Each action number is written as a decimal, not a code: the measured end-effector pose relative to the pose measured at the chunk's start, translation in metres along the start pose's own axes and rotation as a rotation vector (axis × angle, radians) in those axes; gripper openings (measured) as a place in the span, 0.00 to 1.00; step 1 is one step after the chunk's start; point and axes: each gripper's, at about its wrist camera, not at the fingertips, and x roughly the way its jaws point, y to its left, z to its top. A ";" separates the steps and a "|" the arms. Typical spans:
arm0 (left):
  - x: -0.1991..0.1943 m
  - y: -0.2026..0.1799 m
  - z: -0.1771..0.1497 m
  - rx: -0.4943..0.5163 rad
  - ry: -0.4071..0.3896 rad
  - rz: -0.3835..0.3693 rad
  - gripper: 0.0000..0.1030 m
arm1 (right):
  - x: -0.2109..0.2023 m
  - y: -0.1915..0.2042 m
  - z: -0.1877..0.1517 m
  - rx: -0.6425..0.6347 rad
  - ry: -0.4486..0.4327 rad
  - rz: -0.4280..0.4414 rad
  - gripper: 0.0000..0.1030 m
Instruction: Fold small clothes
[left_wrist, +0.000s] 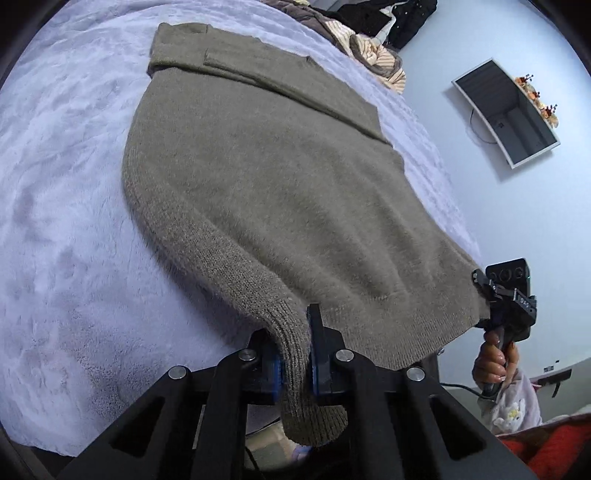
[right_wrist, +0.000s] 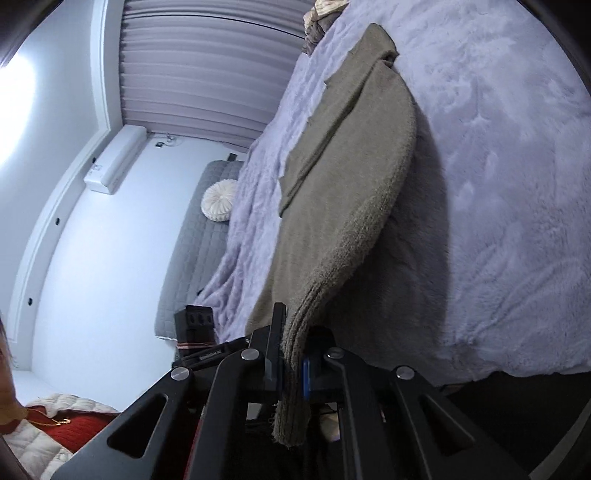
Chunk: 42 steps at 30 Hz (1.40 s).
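Note:
An olive-brown knitted sweater lies spread on a fluffy lilac bedspread, its folded sleeves at the far end. My left gripper is shut on one near corner of the ribbed hem, which hangs down between the blue pads. In the left wrist view my right gripper holds the other hem corner at the right. In the right wrist view the right gripper is shut on the doubled hem of the sweater, lifted slightly off the bedspread. The left gripper's body shows at the left.
A pile of clothes lies at the bed's far end. A person's hand grips the right handle. A screen hangs on the wall. A round cushion rests on a grey quilt, beside an air conditioner.

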 end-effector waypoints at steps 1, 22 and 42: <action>-0.006 -0.001 0.006 -0.003 -0.023 -0.022 0.11 | 0.001 0.002 0.004 0.004 -0.008 0.024 0.07; -0.024 0.002 0.253 0.056 -0.358 0.059 0.12 | 0.081 0.065 0.232 -0.138 -0.093 0.148 0.07; 0.102 0.093 0.345 -0.025 -0.226 0.190 0.25 | 0.187 -0.090 0.347 0.189 -0.113 -0.073 0.10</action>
